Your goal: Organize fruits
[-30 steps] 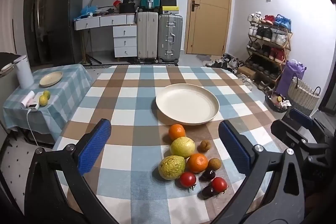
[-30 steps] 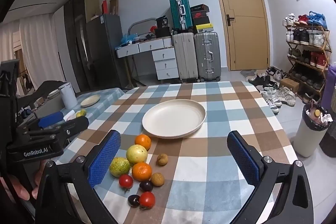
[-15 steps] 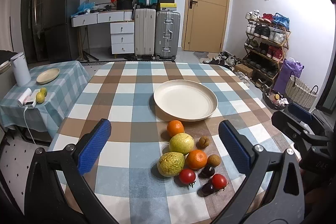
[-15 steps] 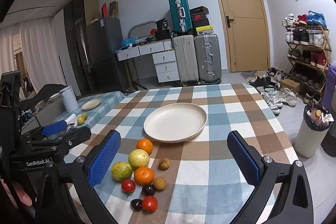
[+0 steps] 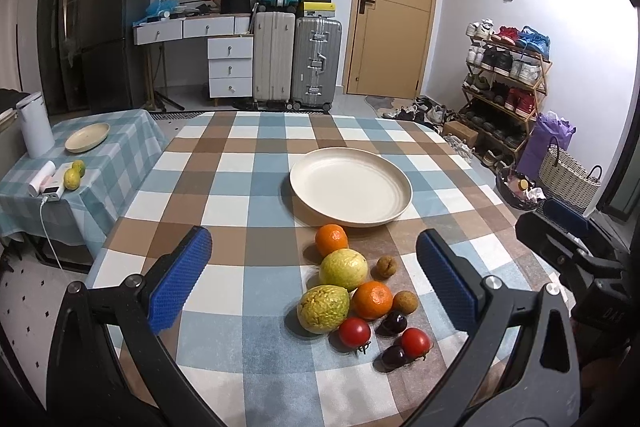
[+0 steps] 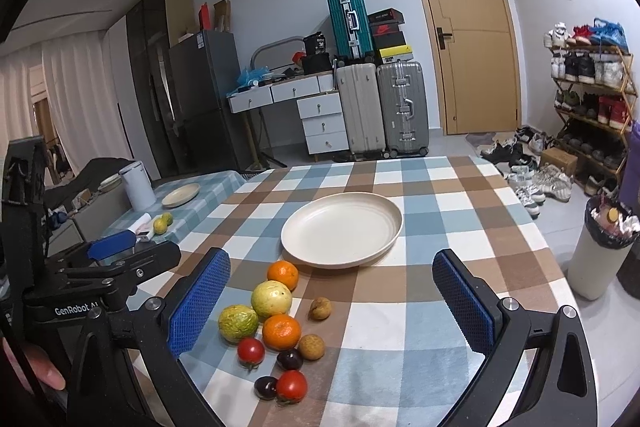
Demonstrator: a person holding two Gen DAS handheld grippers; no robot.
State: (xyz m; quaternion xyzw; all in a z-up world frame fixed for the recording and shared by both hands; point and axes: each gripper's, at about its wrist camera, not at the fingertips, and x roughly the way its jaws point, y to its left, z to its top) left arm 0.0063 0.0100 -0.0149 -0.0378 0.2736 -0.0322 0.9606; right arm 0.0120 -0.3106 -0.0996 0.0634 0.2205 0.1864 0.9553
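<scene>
- Hovering over the checked worktop (image 5: 248,163), the left hand-held gripper (image 5: 316,283) and right hand-held gripper (image 6: 332,303) both gape wide, holding nothing.
- Fruits (image 5: 352,291) sit clustered at the near edge.
- Beyond them lies an empty cream plate (image 5: 350,186).

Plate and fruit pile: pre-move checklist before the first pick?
1. Plate empty, ready to receive: ok.
2. Left gripper open, holding nothing: ok.
3. Right gripper open, holding nothing: ok.
4. Fruit all on the table, none on the plate: ok.
5. Far orange has free sides for a grasp: not ok, the pale green fruit appears to touch it.
6. Dark plums free from the tomatoes: cannot tell, they sit tightly bunched.
</scene>
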